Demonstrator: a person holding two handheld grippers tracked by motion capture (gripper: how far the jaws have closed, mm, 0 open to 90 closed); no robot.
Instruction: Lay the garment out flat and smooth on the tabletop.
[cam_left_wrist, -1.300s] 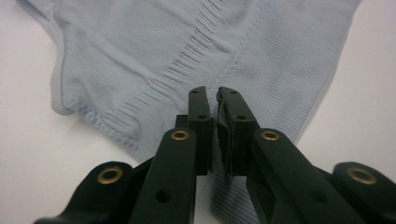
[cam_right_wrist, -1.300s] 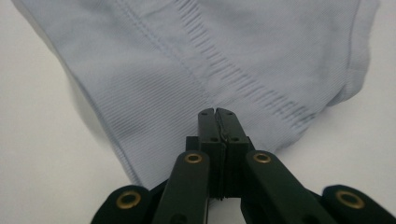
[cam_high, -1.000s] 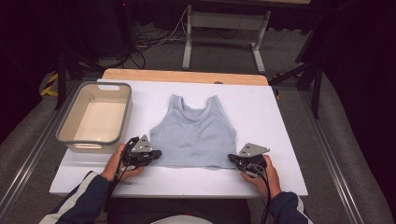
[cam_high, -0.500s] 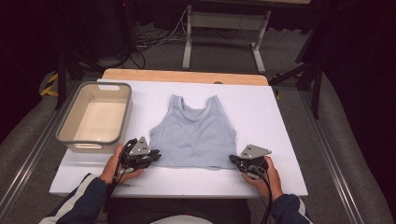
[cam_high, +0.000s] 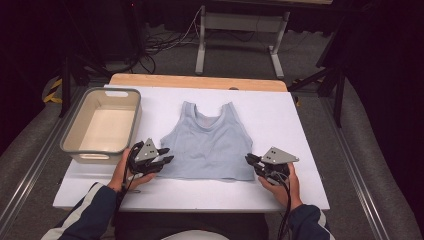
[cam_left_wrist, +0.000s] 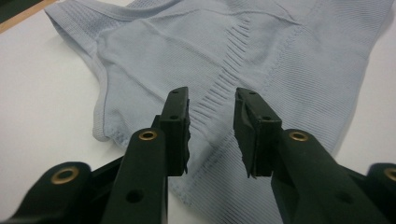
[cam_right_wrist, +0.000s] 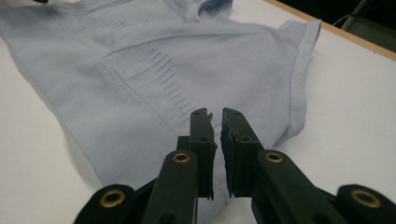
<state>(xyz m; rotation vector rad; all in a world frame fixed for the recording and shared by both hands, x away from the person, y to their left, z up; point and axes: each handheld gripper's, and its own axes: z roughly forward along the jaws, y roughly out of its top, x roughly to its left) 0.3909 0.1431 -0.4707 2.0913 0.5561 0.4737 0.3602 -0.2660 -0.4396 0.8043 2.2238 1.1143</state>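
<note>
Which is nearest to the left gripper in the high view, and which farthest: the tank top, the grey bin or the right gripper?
From the left gripper:
1. Tank top: its lower left corner lies right at the jaws.
2. Grey bin: just to the left, on the table's left side.
3. Right gripper: across the top, at its lower right corner.

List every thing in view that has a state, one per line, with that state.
Top: spread flat on the table, front up, hem toward the person.
Bin: upright, nothing in it.
Left tool: jaws have just been opening, a clear gap between them, over the top's hem, gripping nothing.
Right tool: jaws have just been opening, a narrow gap, over the hem, no cloth pinched.
Table: white cover on it.
</note>
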